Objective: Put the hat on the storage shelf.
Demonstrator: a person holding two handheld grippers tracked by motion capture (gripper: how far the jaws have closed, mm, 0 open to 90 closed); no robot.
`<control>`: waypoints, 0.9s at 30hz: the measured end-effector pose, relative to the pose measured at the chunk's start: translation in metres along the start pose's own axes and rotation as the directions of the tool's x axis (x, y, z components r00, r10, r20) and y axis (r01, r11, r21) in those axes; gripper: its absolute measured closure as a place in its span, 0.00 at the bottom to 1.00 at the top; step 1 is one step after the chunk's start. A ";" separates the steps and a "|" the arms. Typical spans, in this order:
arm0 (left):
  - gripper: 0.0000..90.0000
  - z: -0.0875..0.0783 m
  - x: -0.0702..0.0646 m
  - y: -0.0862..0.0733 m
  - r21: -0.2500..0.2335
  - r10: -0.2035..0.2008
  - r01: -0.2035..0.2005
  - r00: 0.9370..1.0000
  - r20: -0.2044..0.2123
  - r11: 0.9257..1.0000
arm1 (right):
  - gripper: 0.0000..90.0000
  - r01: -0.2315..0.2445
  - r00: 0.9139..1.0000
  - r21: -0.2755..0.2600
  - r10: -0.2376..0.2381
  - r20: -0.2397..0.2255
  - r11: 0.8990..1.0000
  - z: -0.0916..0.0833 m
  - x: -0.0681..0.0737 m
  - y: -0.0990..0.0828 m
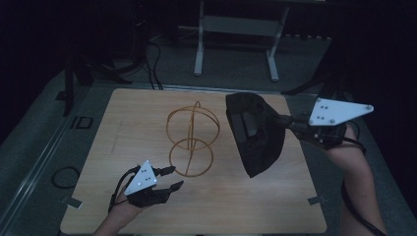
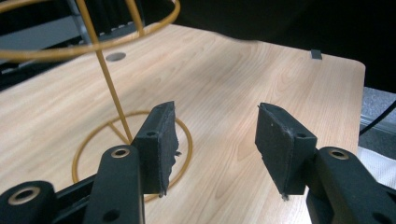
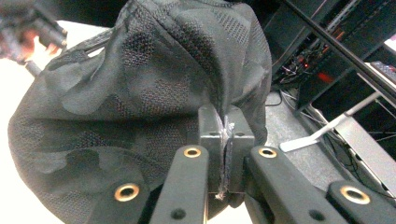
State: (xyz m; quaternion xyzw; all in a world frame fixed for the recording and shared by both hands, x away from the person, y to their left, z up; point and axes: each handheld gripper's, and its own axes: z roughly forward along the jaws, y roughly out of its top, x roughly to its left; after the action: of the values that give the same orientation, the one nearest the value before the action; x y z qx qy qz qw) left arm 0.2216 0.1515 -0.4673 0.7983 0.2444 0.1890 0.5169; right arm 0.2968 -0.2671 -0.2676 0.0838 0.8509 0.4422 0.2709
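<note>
Right tongs (image 3: 226, 154) pinched tight on a fold of the black mesh cap (image 1: 255, 132), holding it up off the tabletop (image 1: 147, 108) at the right, opening turned toward the stand. Left tongs (image 1: 169, 178) parted about halfway with nothing between the pads, low over the near left of the tabletop, tips just beside the base ring of the gold wire stand (image 1: 192, 137). From the left gripper view, one pad (image 2: 161, 140) over that base ring, the thin upright rod rising just beyond it, the upper hoop overhead.

Judged from this: cap on its way to being hung over the stand's upper hoop. To do it well:
- Keep the pinch on the fold firm; thin mesh likely to slip if loosened.
- Bring the cap above the hoop before lowering, opening facing down, so the fabric settles over the wire instead of pushing it sideways.
- Steady the light stand with the free tongs at the base ring or rod; likely to tip or slide under a nudge.
- Let go only with the cap resting on the hoop.
</note>
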 end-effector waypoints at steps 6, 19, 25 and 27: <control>0.28 0.002 0.001 -0.012 -0.002 -0.040 0.040 0.998 -0.039 0.999 | 0.98 -0.008 1.000 -0.011 0.009 0.008 1.000 0.011 -0.016 0.022; 0.09 0.002 0.004 -0.030 -0.027 -0.086 0.083 0.991 -0.101 0.996 | 0.98 -0.010 1.000 0.029 0.011 -0.025 1.000 0.066 -0.020 0.054; 0.09 0.003 0.003 -0.038 -0.028 -0.088 0.085 0.989 -0.120 0.996 | 0.98 -0.035 0.999 0.057 0.037 -0.038 0.998 0.093 -0.021 0.061; 0.09 0.003 0.003 -0.041 -0.022 -0.089 0.087 0.988 -0.129 0.996 | 0.98 -0.040 0.998 0.061 0.043 -0.042 0.997 0.097 -0.021 0.062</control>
State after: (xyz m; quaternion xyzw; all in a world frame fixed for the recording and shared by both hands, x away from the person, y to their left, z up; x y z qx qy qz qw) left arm 0.2179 0.1653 -0.5060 0.7685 0.3108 0.2196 0.5143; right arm 0.3605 -0.1697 -0.2543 0.1001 0.8675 0.4237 0.2405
